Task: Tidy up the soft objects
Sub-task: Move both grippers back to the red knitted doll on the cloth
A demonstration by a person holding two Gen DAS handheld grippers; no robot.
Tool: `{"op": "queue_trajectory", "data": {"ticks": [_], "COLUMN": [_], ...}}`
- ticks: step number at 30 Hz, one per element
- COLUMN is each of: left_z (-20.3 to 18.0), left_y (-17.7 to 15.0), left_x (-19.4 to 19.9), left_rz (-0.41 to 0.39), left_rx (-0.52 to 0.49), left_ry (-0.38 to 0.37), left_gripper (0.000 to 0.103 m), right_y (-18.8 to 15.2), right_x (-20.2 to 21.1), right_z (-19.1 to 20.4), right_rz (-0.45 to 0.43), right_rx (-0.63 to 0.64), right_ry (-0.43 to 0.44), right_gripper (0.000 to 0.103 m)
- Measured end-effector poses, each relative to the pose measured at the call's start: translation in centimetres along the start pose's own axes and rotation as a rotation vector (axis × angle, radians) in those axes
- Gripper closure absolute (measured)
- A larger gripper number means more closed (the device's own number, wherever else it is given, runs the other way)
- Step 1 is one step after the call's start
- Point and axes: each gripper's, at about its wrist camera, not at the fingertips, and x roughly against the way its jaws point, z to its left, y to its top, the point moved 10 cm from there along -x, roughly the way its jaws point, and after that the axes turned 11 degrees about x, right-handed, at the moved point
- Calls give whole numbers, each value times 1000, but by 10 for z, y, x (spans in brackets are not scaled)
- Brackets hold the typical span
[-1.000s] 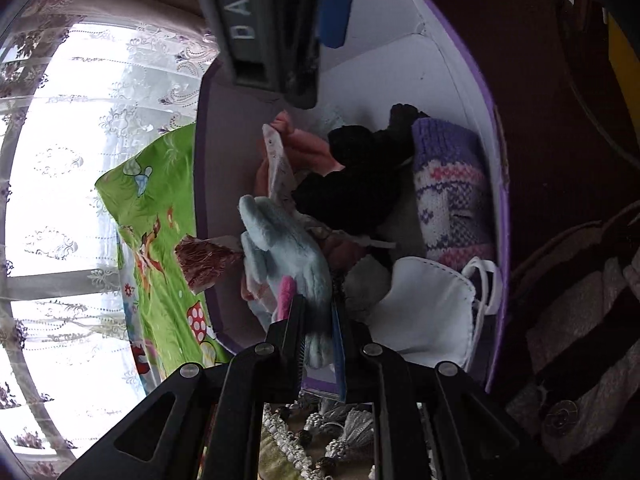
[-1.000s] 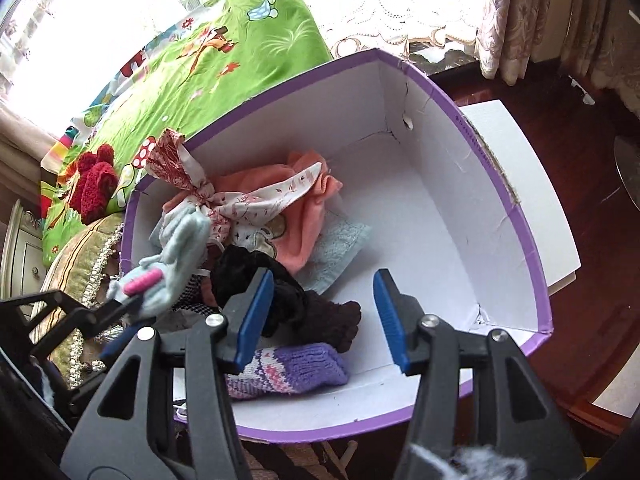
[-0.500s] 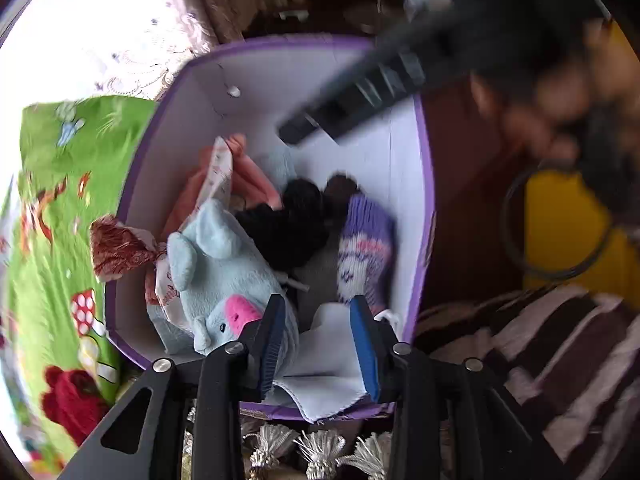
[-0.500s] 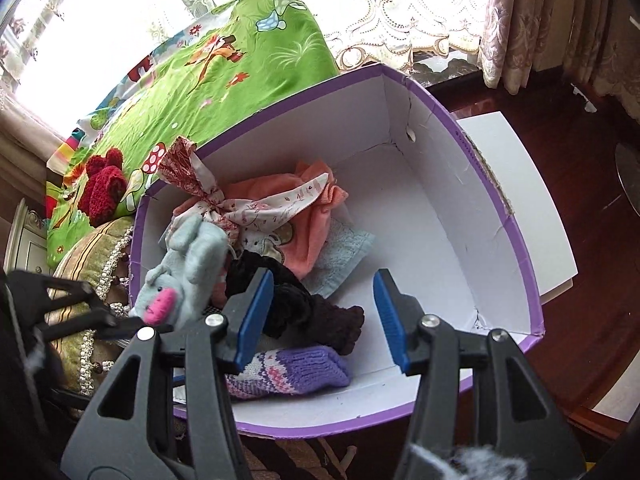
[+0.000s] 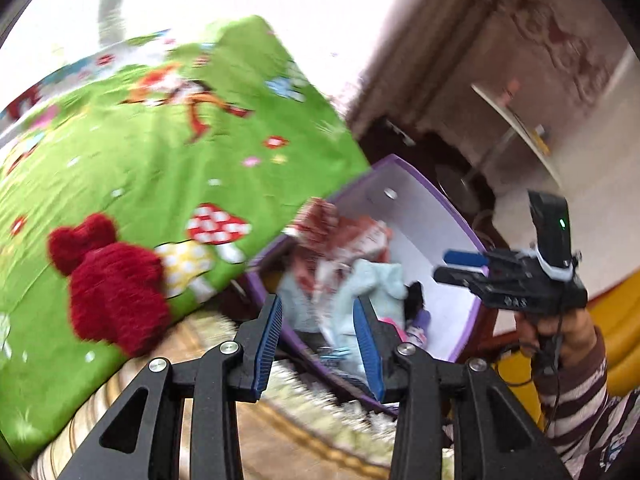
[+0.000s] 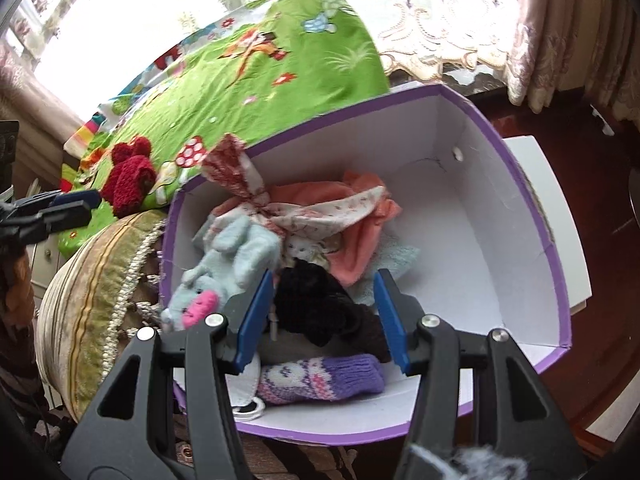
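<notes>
Left tool (image 5: 318, 342): jaws apart, nothing between. Right tool (image 6: 324, 316): jaws apart, empty, over purple box (image 6: 560, 276). Blue plush toy (image 6: 228, 264) in box at 9 o'clock; red knit item (image 5: 114, 292) on green bedding (image 5: 168, 160).

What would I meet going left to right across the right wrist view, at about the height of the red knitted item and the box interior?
Left gripper → red knitted item → light blue plush toy → peach cloth → bare white floor of the purple box → white board beyond the box's right wall.
</notes>
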Motion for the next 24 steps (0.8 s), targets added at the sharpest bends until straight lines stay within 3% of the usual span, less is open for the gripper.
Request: {"op": "queue_trajectory", "data": {"ticks": [6,14,16,18,22,24], "left_z": [68,126,144,160,196,216], "left_y": [1,-9,-7,-3,1,1], "left_x": [31,44,42,36,25,23], "left_rz": [-89,-105,-106,-97,-75,-73], "left_rx": [162,268,327,395,594,666], "left_ry": [55,91,91,75,3,9], "left_gripper": [64,64,63,56,57,63], "right_y": [15,46,56,66,84,91], "right_x": [-3,-20,-23,-28,-42,-52], "right_z": [54,110,127,143,174,190], "right_rz": [-9,-2,-4,-6,-5,1], "right_rx": [110,230,271,308,372,409], "right_ry": [62,83,91,99,106,100], "right_gripper": [46,44,41,38,37,36]}}
